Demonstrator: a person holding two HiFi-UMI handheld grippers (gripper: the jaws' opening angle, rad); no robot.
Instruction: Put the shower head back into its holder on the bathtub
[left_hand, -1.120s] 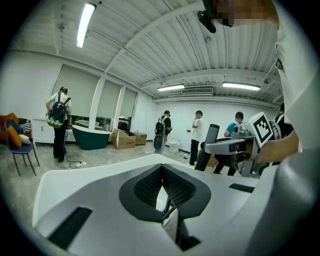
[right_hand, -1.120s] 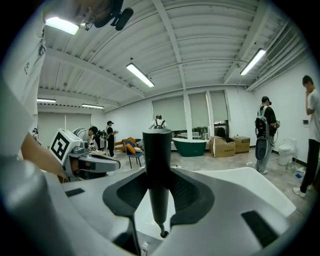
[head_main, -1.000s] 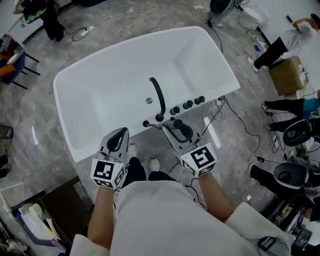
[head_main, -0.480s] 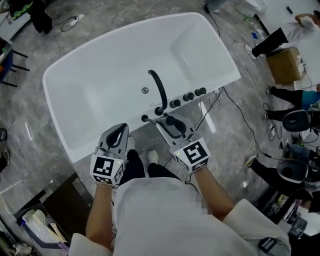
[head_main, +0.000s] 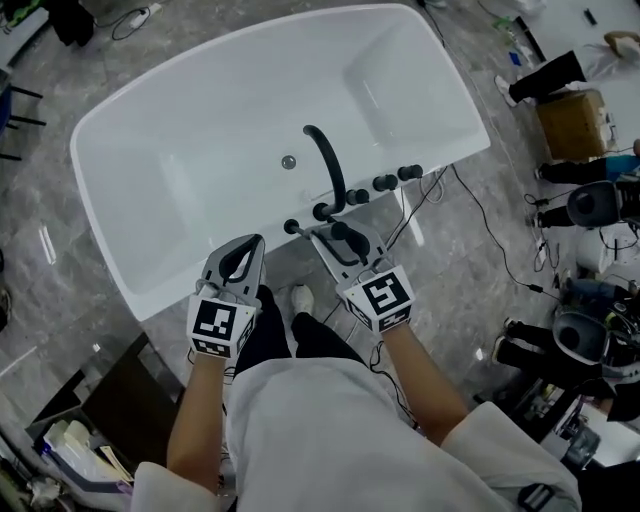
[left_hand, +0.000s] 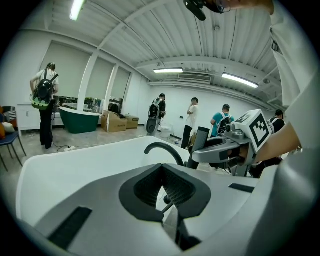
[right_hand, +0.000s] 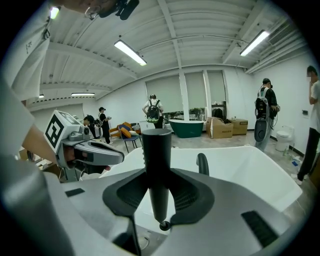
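Now, right fingers (right_hand: 124, 194) clamped on shower head (right_hand: 156, 165), left fingers (left_hand: 142, 189) closed, empty

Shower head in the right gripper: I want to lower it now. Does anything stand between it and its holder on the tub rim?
Nothing visible does. The black, tapered shower head stands upright in the right gripper, its tip just above the small black holder on the white bathtub's rim.

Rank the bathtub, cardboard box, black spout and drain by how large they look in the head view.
1. bathtub
2. cardboard box
3. black spout: longer than the box but much thinner, so these two are close
4. drain
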